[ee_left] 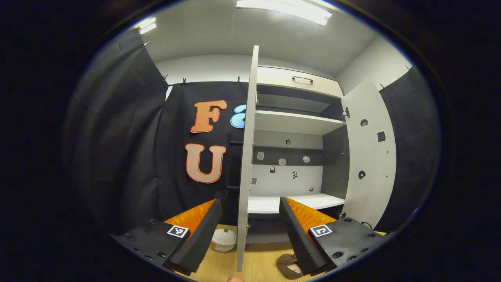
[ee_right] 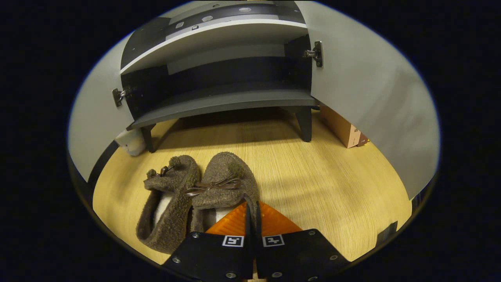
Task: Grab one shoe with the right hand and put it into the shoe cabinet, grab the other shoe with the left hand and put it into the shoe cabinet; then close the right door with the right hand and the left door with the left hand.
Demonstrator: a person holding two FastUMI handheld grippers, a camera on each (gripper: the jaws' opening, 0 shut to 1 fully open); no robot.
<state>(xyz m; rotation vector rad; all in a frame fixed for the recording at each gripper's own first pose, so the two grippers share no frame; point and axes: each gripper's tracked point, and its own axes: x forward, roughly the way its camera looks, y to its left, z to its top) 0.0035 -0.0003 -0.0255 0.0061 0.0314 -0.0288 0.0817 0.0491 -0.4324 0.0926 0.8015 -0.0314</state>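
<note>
The left claw [ee_left: 250,231] is built from two black, matte housing blocks, each studded with round screws and marked on top with a small square black-and-white coded tag. From each block a wedge-shaped finger [ee_left: 201,235] is extended, ribbed along its inner face. On the right claw [ee_right: 250,219] the same black screwed blocks and paired square tags are seen.

1. Wooden floor [ee_right: 313,176] is seen, light grain, carrying everything.
2. Two fuzzy brown shoes lie side by side on it, touching: left shoe [ee_right: 166,203], right shoe [ee_right: 227,184].
3. The shoe cabinet [ee_right: 219,102] stands on dark legs behind them.
4. A cardboard box [ee_right: 341,127] rests beside the cabinet's right leg.
5. A white rounded object [ee_left: 224,239] sits near the left door.
</note>
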